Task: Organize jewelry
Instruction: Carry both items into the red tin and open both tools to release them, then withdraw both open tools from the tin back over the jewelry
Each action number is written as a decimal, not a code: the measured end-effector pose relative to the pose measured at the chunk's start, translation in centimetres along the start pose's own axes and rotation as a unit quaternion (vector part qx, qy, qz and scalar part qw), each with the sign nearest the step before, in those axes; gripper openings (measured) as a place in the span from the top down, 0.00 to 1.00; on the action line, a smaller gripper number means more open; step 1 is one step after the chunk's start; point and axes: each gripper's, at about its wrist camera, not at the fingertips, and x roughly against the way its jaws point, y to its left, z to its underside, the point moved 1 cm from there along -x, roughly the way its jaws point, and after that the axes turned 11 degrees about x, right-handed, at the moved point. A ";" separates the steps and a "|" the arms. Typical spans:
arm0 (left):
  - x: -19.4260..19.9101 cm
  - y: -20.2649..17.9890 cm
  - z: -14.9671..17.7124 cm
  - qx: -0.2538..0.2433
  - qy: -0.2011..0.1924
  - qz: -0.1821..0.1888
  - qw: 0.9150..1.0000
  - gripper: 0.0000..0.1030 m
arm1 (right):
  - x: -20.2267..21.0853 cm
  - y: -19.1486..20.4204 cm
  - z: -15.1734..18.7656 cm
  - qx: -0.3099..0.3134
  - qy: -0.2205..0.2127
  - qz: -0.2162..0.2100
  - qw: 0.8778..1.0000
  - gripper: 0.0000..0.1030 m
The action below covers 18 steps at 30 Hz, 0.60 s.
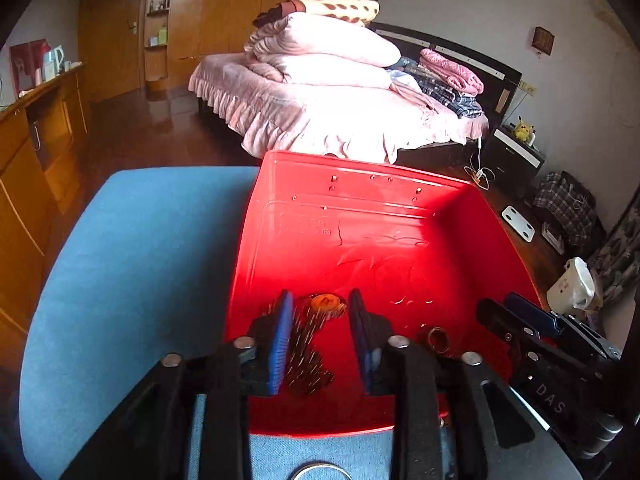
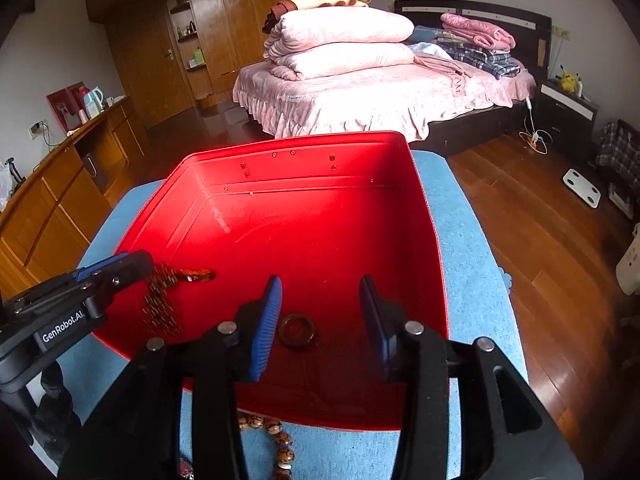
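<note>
Both claws (image 1: 322,340) (image 2: 320,320) gape inside the red tray's (image 2: 428,220) near rim.

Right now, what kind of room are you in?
Most likely a bedroom in someone's home. There is a bed piled with folded pink quilts, a wooden wardrobe along the wall, and a nightstand with a yellow plush toy on it.

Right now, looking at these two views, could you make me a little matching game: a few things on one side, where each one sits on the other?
Things:
1. dark round ring
2. dark chain necklace with orange pendant
3. brown patterned bead string
4. shallow red plastic tray

Places:
A. on the blue cloth, outside the tray's near edge
B. between the left gripper's open jaws
C. between the right gripper's open jaws
D. resting on the blue cloth

Pairs: 1-C, 2-B, 3-A, 4-D
</note>
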 end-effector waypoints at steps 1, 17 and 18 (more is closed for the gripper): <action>0.5 0.0 0.1 -0.002 -0.007 -0.002 1.000 0.59 | 0.5 0.0 0.1 0.001 -0.004 0.002 1.000 0.61; 9.6 2.6 5.6 -0.006 -0.090 -0.020 0.996 0.18 | 9.2 1.6 6.5 0.012 -0.053 0.006 0.998 0.40; 9.9 2.6 6.1 -0.007 -0.093 -0.023 0.995 0.18 | 9.6 1.7 7.0 0.009 -0.054 0.006 0.999 0.40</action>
